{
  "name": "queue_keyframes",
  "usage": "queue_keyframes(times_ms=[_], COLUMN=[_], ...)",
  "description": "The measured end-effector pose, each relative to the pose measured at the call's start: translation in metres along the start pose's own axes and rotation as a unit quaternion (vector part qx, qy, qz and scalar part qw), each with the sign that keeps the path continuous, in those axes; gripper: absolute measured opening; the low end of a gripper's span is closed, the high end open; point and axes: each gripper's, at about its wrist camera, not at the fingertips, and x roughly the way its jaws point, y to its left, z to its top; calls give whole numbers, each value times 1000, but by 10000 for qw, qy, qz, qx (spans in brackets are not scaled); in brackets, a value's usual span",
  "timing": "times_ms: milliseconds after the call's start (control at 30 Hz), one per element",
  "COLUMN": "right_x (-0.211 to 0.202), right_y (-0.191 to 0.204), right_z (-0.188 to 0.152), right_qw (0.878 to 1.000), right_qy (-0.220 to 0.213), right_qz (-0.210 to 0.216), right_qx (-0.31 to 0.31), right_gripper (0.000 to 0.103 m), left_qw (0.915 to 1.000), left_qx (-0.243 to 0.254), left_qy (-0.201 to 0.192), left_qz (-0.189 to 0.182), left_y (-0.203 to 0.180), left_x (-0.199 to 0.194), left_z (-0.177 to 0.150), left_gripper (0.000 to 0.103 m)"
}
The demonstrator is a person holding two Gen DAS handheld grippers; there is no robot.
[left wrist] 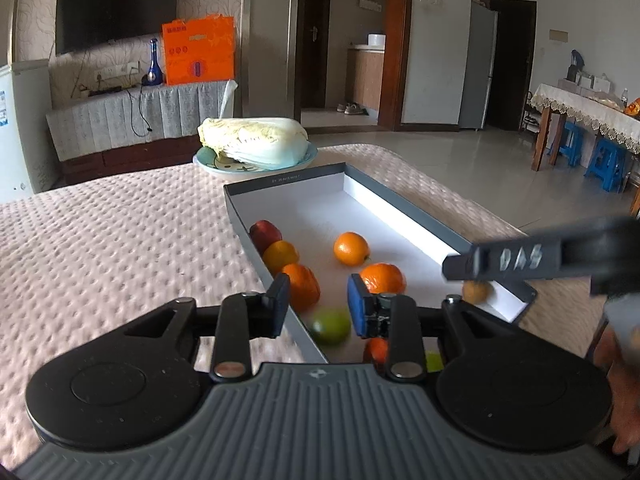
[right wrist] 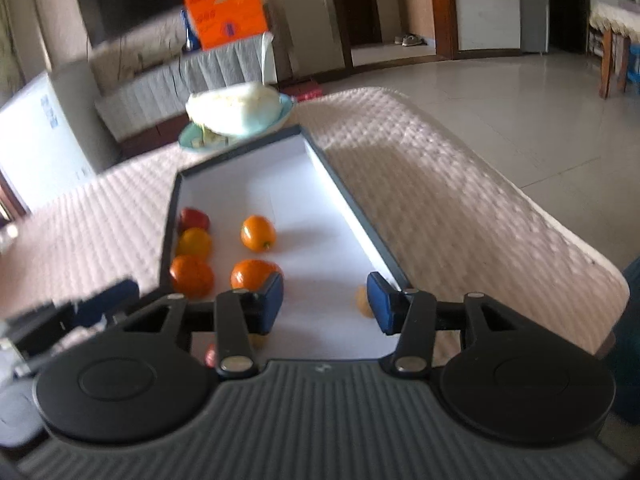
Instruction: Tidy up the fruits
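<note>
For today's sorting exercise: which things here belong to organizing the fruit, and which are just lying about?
Belongs:
box
oranges
red apple
green fruit
left gripper
right gripper

Lying about:
cabbage on its plate
orange carton

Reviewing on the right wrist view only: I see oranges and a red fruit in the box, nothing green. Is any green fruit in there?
Observer: Yes. The left wrist view shows a green fruit lying in the box, at its near end.
Operator: And the dark blur at my left edge, is that the other tool, open or shut?
Observer: Open. It is the left gripper; its jaws stand apart with nothing clamped, and the green fruit shows just below the gap.
</note>
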Motion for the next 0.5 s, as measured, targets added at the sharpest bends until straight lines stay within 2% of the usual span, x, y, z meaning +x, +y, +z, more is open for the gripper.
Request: queue_keyframes(times_ms=[167, 267, 333, 500], right_x=[-27, -51, -64, -82], right_y=[-7, -4, 0, 7], right_z=[-2, -7, -12, -23], right_qw=[9990, 9958, 9932, 9894], right_qy=[-300, -702, -850, -927], right_qz=[240, 586, 784, 1030], right_qx=[248, 105, -110, -440], right_gripper=[49, 50, 54, 54], left_qw=[9995, 9989, 9991, 9997], left_qx=[-17, -12, -64, 135], left_qy=[-238, -356, -292, -118], left_qz=[-219, -291, -294, -191], left_y=[-10, -17, -19, -33], left_x=[-22, -33, -40, -66], left_z=[-8, -12, -17, -35], left_gripper=[65, 69, 71, 74])
